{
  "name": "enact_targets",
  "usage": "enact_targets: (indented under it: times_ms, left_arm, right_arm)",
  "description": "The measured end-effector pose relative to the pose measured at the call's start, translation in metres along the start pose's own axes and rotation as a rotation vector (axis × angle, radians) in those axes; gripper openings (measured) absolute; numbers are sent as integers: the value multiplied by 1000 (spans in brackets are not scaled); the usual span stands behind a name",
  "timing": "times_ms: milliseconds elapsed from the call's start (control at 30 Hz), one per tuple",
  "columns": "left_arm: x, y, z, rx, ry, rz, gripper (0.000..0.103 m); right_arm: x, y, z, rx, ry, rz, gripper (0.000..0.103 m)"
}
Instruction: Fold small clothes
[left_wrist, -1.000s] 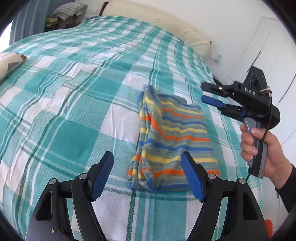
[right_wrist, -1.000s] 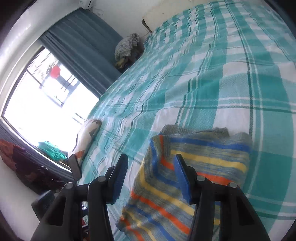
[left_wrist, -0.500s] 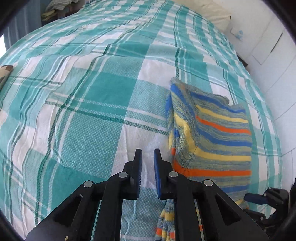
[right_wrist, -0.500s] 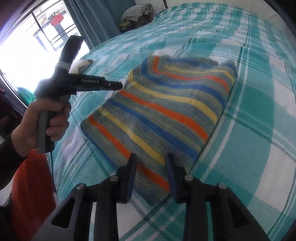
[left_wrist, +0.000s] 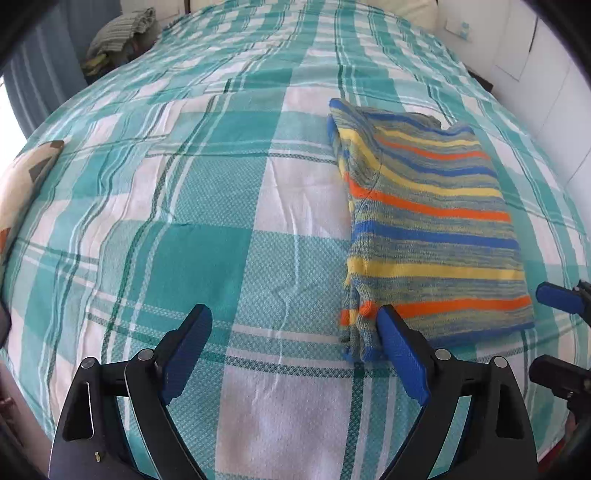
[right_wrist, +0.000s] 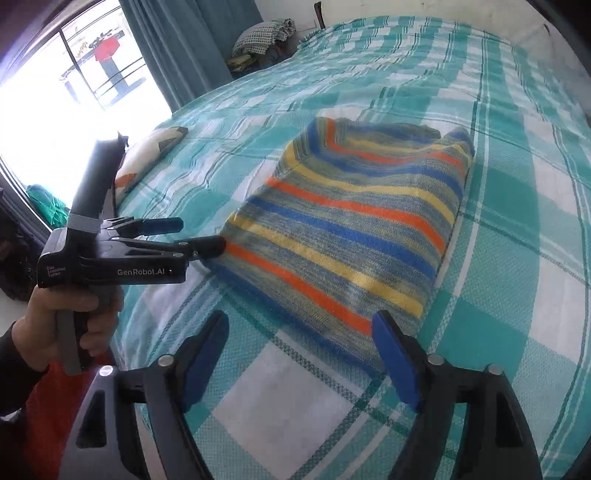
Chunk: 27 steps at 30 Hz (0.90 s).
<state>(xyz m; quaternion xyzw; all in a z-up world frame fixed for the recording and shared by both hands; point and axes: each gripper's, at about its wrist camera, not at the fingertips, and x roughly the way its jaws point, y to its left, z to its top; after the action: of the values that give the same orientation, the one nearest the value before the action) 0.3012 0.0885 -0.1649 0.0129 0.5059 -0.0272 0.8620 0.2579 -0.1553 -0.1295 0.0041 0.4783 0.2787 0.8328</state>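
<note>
While the striped sweater (left_wrist: 432, 229) lies folded into a neat rectangle on the checked bedspread (left_wrist: 207, 206), at about two o'clock in the left wrist view, neither tool grips it. At nine o'clock a patterned cushion (left_wrist: 26, 177) sits at the bed's edge. The left gripper (left_wrist: 295, 354) has its jaws spread wide with nothing between them, the right-hand pad just beside the sweater's near corner. The right gripper (right_wrist: 299, 354) is likewise wide apart and empty, near the sweater's short edge. Judging by the tidy shape, this garment's folding looks finished; perhaps only a final tidy or setting aside remains.
</note>
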Motion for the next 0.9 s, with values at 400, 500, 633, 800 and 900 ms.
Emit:
enact_targets:
  times_ms: [400,500,633,800,900]
  left_arm:
    - [-16,-9,6,53,-33,21,92]
    - [-16,7,24,-13,-60,-127,97]
    - [11,28,62,-118,-57,-274,98]
    - [66,11,90,-100,38,-332,98]
    - [87,-8,95,-43,62,-301,92]
  right_arm:
    - [-23,-16,-15,84,-36,-41,89]
    - [-26,-33,-8,119,-64,-44,89]
    - [-23,-84,21,258,-119,-41,89]
    - [15,-143,54,482,-139,72,89]
    - [53,-147,61,528,-99,138,77]
